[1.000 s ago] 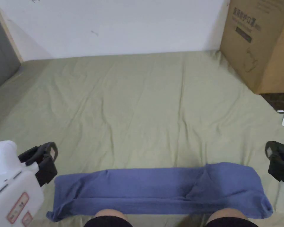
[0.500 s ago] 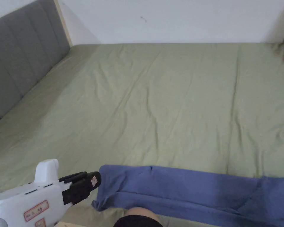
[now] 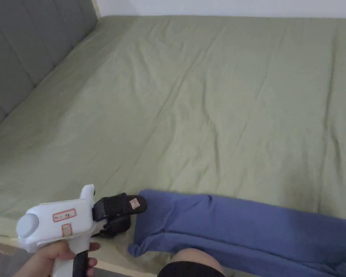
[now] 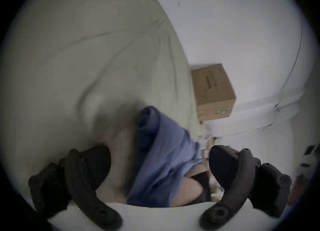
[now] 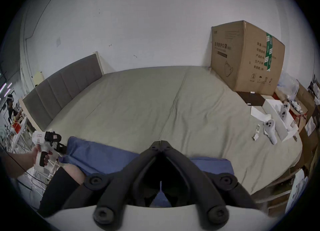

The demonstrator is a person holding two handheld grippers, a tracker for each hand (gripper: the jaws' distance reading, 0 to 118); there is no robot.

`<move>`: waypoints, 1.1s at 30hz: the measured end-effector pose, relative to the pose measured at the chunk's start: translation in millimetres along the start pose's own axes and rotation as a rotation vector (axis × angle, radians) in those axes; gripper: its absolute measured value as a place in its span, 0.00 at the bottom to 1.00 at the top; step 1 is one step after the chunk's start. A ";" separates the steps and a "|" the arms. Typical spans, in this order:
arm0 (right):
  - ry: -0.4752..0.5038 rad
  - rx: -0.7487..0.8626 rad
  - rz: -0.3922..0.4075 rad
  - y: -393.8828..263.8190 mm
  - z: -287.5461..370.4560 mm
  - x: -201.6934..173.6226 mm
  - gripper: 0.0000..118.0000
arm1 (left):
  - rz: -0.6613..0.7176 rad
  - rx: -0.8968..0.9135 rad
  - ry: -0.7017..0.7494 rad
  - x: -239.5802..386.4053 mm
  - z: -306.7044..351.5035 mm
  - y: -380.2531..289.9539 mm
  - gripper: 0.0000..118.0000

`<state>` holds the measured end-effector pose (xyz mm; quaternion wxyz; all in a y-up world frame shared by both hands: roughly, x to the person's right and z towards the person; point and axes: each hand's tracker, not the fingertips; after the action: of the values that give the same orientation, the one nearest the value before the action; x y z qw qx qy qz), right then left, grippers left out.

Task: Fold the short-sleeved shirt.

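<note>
Lying in a long folded strip along the near edge of the bed (image 3: pixel 204 101), the blue shirt (image 3: pixel 248 231) has its end just right of the left gripper (image 3: pixel 127 216); that gripper's jaws spread wide, shirt end between them, touching neither (image 4: pixel 159 163); right gripper (image 5: pixel 160 142) jaws tip to tip, gripping nothing, shirt behind; cardboard box (image 5: pixel 245 58) far corner.
</note>
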<state>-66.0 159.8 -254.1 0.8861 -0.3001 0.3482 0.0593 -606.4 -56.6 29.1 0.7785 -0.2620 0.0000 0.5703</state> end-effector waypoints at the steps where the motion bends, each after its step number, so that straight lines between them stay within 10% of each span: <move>1: 0.005 -0.004 -0.006 -0.5 -1.9 -1.0 0.00 | 0.043 -0.014 -0.050 19.1 -6.8 -9.4 0.97; 3: 0.025 -0.020 -0.016 0.4 -9.3 -1.5 0.00 | -0.026 -0.063 -0.078 34.1 -27.8 -18.5 0.90; 6: 0.035 -0.038 0.026 0.5 -12.8 -7.6 0.00 | -0.077 -0.082 0.016 11.1 -44.4 -1.0 0.35; 10: 0.040 -0.036 0.077 3.1 -8.9 -11.2 0.00 | -0.140 -0.115 0.085 28.4 -73.9 -12.9 0.11; 25: 0.054 0.044 0.034 17.5 17.5 14.1 0.00 | -0.351 -0.061 0.205 191.8 -30.7 63.7 0.07; 33: 0.069 0.069 -0.003 18.5 19.1 27.3 0.00 | -0.413 -0.114 0.661 190.6 28.7 88.4 0.07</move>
<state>-40.2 182.9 -270.0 0.8834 -0.2717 0.3801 0.0355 -626.9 143.1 -39.1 0.8191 -0.4688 0.1664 0.2856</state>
